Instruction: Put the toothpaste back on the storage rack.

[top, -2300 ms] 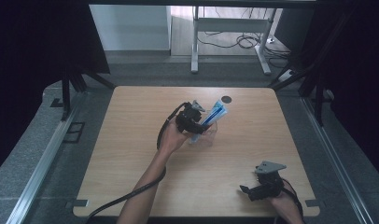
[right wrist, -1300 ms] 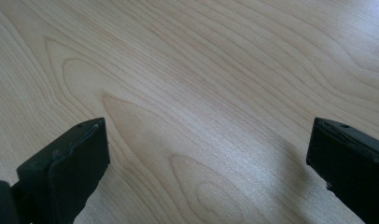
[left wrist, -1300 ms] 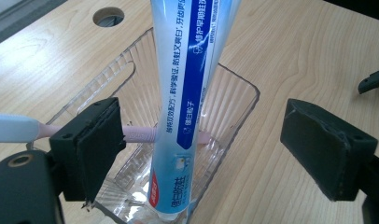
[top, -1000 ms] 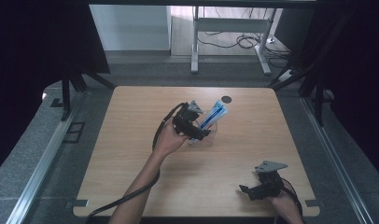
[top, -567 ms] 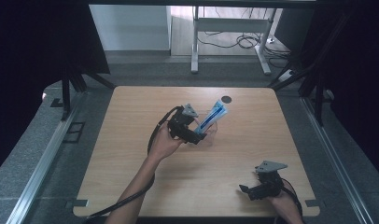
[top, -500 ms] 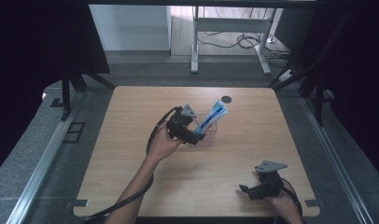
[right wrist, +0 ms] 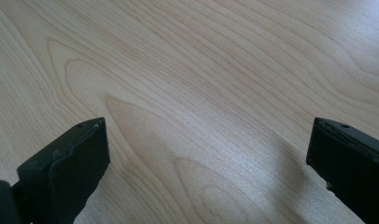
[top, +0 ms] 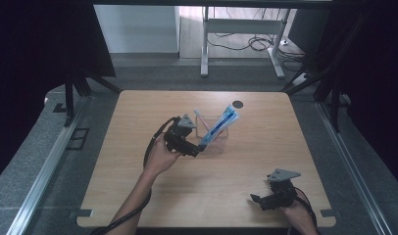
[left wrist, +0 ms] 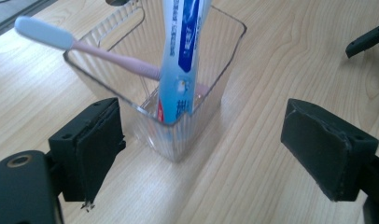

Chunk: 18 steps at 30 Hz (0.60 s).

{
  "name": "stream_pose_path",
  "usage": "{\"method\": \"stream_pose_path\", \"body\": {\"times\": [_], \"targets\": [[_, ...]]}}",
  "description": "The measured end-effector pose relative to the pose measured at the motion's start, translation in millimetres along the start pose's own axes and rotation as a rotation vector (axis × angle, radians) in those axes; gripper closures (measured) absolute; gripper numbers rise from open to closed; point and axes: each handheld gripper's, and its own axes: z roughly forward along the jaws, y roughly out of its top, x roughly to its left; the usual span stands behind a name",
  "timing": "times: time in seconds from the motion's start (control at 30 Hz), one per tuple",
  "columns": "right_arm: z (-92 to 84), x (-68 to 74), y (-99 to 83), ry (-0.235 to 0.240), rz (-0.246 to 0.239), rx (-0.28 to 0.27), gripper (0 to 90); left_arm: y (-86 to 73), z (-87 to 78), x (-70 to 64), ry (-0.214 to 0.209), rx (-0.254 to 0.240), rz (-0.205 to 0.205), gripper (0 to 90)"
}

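- The tube (left wrist: 183, 56) leans in the clear cup (left wrist: 211, 100) mid-desk (top: 138, 196), beside a toothbrush (left wrist: 85, 46).
- Our left gripper (left wrist: 201, 154) has its fingers (left wrist: 92, 149) spread wide, holding nothing, just short of the cup's near corner.
- Judged step: letting go and backing off. We should pull straight back and level, so no finger clips the cup or tips the tube.
- Left forearm reaches in, wrist angled toward the cup.
- Right gripper (top: 273, 196) rests low near the front edge, fingers apart, empty.

black gripper (top: 199, 148) jaws, grey three-cornered plates, trailing black cables.
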Motion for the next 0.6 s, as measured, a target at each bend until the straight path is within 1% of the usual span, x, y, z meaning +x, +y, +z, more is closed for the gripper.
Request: {"method": "stream_pose_path", "body": {"times": [0.13,0.3,0.4,0.6], "targets": [[0.2,0.5,0.1,0.002,-0.002,0.002,0.0,-7.7,-5.6,-0.1,0.006,0.004,-0.007,13.0],[0.6,0.8,0.0,0.001,-0.004,0.002,0.0,-14.6,-9.9,-0.2,0.011,0.006,-0.010,13.0],[0.8,1.1,0.1,0.001,-0.005,0.001,0.0,-20.6,-12.7,-1.3,0.012,0.002,-0.022,13.0],[1.2,1.5,0.2,0.001,-0.007,0.002,0.0,-31.6,-16.8,-2.0,0.018,0.003,-0.028,13.0]]}}
